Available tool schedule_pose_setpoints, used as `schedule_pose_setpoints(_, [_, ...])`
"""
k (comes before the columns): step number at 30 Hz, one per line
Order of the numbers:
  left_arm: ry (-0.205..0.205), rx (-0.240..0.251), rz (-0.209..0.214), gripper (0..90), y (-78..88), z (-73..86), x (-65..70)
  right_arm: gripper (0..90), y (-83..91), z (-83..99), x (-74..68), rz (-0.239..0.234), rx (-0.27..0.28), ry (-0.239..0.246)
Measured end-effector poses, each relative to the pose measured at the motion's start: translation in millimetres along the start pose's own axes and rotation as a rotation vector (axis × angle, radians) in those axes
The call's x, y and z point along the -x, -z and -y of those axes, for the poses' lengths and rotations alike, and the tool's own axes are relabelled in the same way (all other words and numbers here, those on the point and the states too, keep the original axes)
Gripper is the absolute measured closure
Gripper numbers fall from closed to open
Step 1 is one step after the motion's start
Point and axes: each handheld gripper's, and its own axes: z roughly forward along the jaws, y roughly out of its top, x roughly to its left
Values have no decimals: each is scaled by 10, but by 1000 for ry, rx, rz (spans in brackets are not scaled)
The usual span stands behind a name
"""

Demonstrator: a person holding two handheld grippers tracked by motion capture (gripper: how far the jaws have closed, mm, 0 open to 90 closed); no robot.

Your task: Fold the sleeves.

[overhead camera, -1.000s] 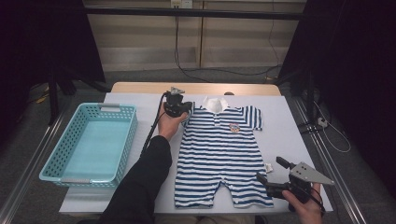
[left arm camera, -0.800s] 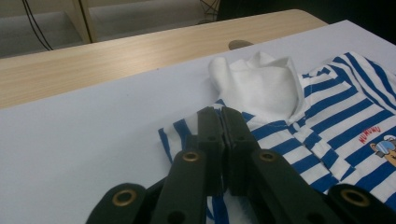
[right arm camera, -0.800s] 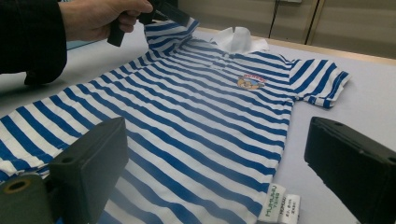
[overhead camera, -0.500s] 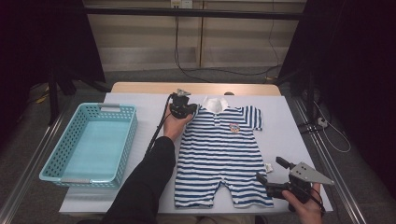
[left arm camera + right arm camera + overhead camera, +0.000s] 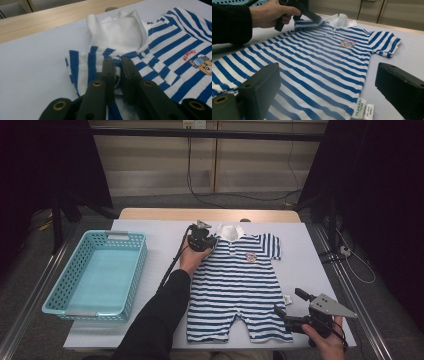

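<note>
From above, a striped romper (image 5: 239,290) lies flat on the white table (image 5: 150,330), a blue basket (image 5: 95,275) well apart to its left; dark drapes hang around. The left gripper (image 5: 210,241) sits at its shoulder. The left gripper view shows the jaws just easing apart, soft cloth bunched between them. In the right gripper view the jaws gape wide, empty, near the leg hem. The romper looks light and limp, so I'd pinch the shoulder seams.

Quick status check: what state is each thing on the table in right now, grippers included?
Striped romper: flat, left sleeve bunched.
White collar: standing up.
Left gripper: pinching sleeve fabric, jaws just easing open.
Right gripper: open, beside the leg hem.
Basket: upright, empty.
</note>
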Motion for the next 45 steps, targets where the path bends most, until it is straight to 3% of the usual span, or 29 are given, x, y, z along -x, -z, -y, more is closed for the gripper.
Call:
schedule_pose_setpoints(2, [-38,-24,27,762,10,5,22,60,-4,2,-1,-2,-2,1])
schedule_pose_setpoints(9, [-37,1,60,626,88,-29,66,60,-3,3,1,-2,-1,2])
schedule_pose_setpoints(17, [17,15,31,468,217,16,-8,60,-6,1,-2,1,-1,3])
schedule_pose_setpoints(23, [30,25,4,292,364,47,-16,59,-11,1,3,6,-4,2])
schedule_pose_setpoints(25, [19,27,2,252,402,59,-1,59,-11,-2,2,12,-4,0])
schedule_pose_setpoints(29, [-44,6,-11,181,519,95,6,58,-12,-7,10,14,-7,14])
schedule_pose_setpoints(30, [-11,34,-13,164,518,108,34,59,-14,-8,12,15,-9,16])
schedule_pose_setpoints(31, [-53,11,-20,142,551,113,17,59,-17,-9,12,15,-7,14])
schedule_pose_setpoints(32, [-56,17,-20,127,574,122,23,60,-20,-11,14,16,-6,13])
schedule_pose_setpoints(33, [-24,38,-23,115,584,133,52,60,-23,-13,18,16,-5,16])
schedule_pose_setpoints(34, [-60,16,-22,97,622,134,36,60,-26,-15,23,16,-7,18])
schedule_pose_setpoints(38, [-53,41,0,57,723,169,71,61,-33,-28,41,21,-5,13])
schedule_pose_setpoints(40, [-78,38,-1,49,781,184,102,61,-43,-41,51,24,1,20])
schedule_pose_setpoints(45, [-64,138,41,39,995,204,231,61,-91,-89,84,37,14,30])
